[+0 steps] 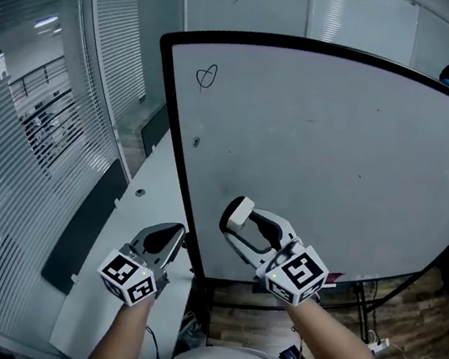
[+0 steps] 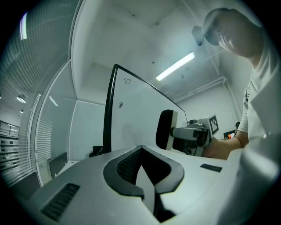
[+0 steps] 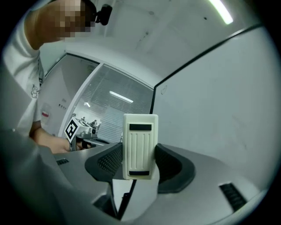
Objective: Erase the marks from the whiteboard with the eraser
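- Glass partitions with slatted blinds (image 1: 2, 198) fill the room to the left of the whiteboard (image 1: 339, 150). It has a black frame and stands over a wood floor (image 1: 421, 324), with a pale desk (image 1: 144, 179) along its left edge.
- My right gripper (image 1: 243, 224) is clamped on the white-backed eraser (image 1: 238, 215). The jaws press its two long sides, and the dark felt faces the whiteboard's lower left area (no view lets me confirm contact with the surface).
- My left gripper (image 1: 166, 237) has its jaws drawn together on nothing, just off the whiteboard's lower left corner.
- A looped pen mark (image 1: 207, 76) sits near the whiteboard's upper left corner, well above the eraser. A smaller dot-like mark (image 1: 196, 141) lies below it, close to the frame.
- As I read it, the step in hand is carrying the eraser up to those marks.
  - I would lay the felt flat on the whiteboard before stroking.
  - I would use short overlapping passes over the loop and keep the clamp firm so the eraser cannot twist between the jaws.
  - Near the frame I would ease off, since a corner of the eraser could catch there.
  - Hard pressure might rock the whiteboard on its stand.
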